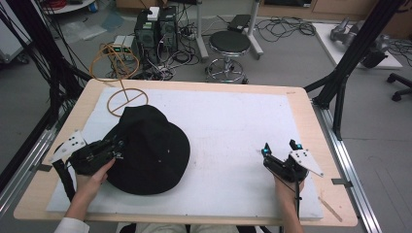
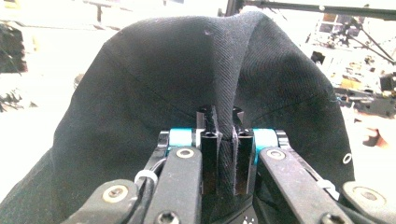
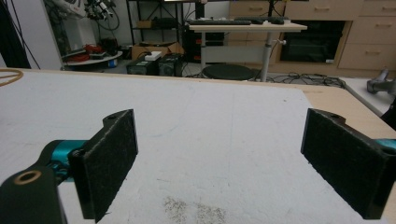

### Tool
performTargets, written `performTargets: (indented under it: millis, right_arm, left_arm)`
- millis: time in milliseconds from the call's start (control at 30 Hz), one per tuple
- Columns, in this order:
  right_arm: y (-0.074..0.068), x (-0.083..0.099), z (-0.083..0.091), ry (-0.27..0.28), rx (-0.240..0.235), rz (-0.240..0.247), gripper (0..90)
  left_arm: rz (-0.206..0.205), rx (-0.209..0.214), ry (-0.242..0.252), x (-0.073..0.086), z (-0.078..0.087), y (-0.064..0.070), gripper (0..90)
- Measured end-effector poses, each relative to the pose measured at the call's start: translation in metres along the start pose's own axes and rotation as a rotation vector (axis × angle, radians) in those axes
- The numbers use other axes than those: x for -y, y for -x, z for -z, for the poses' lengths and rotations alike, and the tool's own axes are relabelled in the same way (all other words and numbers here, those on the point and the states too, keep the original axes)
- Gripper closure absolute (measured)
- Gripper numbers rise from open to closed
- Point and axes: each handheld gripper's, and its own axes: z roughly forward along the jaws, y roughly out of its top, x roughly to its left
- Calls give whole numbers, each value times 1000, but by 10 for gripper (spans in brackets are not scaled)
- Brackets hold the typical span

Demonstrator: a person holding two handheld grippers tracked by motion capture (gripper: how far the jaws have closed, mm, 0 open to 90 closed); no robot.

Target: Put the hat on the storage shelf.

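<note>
A black bucket hat [image 1: 148, 148] lies on the white mat [image 1: 228, 131] at the left of the table. My left gripper [image 1: 118, 147] is shut on the hat's left brim, and in the left gripper view a fold of the black cloth [image 2: 187, 79] rises from between the closed jaws [image 2: 223, 135]. A wooden wire hat stand [image 1: 121, 73] stands at the mat's far left corner, just behind the hat. My right gripper [image 1: 281, 148] rests open on the mat at the right, and between its two black pads [image 3: 107, 163] is nothing but bare mat.
The mat covers most of a light wooden table [image 1: 311, 121]. Black frame posts [image 1: 359, 43] stand off the table's right and left sides. Beyond the far edge are computer towers [image 1: 155, 29], a round stool [image 1: 228, 46] and floor cables.
</note>
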Motion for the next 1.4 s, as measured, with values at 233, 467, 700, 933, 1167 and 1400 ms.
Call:
performTargets:
  millis: [233, 467, 700, 933, 1167, 1400]
  right_arm:
    - [0, 0, -1, 5, -2, 0, 101]
    - [-1, 0, -1, 6, -7, -2, 101]
    - [-2, -1, -1, 6, -9, 2, 101]
    - [-2, 0, -2, 7, -12, 2, 101]
    - [-2, -1, -6, 10, -13, -5, 101]
    - [-6, -4, -9, 13, -16, -12, 100]
  left_arm:
    - [-14, -8, 59, -13, 3, 2, 857]
    - [-60, -41, 134, -25, 5, 8, 857]
    - [-86, -98, 228, -34, 11, 16, 857]
    - [-103, -104, 259, -44, 14, 18, 857]
    - [-130, -137, 301, -58, 10, 11, 857]
    - [-157, -184, 367, -80, 4, 0, 857]
